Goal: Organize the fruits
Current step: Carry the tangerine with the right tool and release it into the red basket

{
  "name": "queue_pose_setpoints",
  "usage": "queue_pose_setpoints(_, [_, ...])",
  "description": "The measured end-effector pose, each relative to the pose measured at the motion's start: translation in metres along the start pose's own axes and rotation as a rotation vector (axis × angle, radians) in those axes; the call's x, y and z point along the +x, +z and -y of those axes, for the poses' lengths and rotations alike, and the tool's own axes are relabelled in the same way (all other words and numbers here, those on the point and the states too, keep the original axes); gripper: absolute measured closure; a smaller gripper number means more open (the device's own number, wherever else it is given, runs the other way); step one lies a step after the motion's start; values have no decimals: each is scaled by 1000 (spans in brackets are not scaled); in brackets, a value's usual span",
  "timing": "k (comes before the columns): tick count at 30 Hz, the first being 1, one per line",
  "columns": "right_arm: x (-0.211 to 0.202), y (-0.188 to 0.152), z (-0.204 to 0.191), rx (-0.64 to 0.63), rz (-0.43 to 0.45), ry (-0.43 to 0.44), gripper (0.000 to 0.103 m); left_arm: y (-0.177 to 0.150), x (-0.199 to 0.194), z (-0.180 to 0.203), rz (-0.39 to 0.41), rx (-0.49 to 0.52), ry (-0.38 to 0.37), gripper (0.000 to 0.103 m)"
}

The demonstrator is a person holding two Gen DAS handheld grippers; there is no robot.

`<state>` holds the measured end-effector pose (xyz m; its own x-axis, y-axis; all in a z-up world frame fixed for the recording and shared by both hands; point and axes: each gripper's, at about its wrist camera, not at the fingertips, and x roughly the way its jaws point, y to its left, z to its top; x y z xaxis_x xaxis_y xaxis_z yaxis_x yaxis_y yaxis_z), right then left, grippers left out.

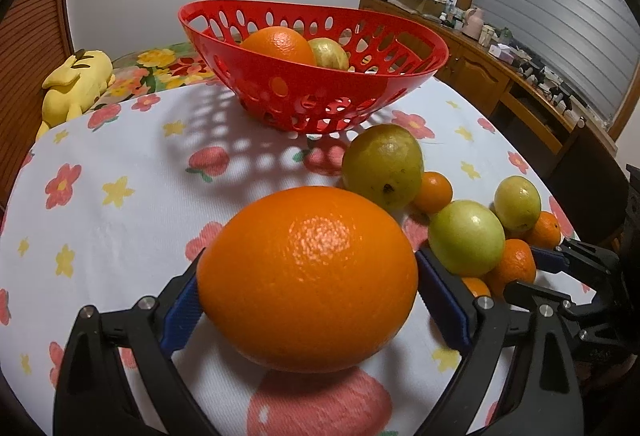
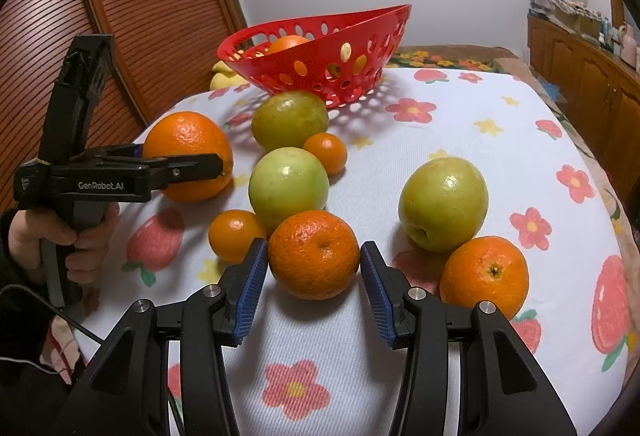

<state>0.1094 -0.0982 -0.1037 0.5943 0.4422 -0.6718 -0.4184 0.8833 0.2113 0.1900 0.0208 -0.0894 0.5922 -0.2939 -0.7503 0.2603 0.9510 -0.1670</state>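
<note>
Bright orange on the big orange (image 1: 307, 278), glossy highlight up top. Red basket (image 1: 280, 88) punched with oval holes. Tablecloth (image 2: 460, 140) white, scattered with pink-red flowers, yellow blossoms and strawberries. Green-yellow guavas (image 2: 443, 202), one darker olive (image 2: 289, 119). Black claw (image 2: 314, 286) with blue ribbed pads (image 2: 252, 290). Yellow plush toy (image 1: 76, 82).

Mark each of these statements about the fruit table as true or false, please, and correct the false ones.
1. The red perforated plastic basket holds a round orange fruit. True.
2. The left gripper has its fingers on either side of a green fruit. False: they flank a large glossy orange.
3. A small dimpled mandarin sits between the fingers of the right gripper. True.
4. The tablecloth is plain blue. False: the white flower-printed tablecloth has red and yellow flowers.
</note>
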Motion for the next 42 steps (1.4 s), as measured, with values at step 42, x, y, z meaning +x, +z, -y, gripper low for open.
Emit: queue_pose_setpoints(42, [-29,79,3,-125,91,-42,55,47,-65,9,187,20,-45,8])
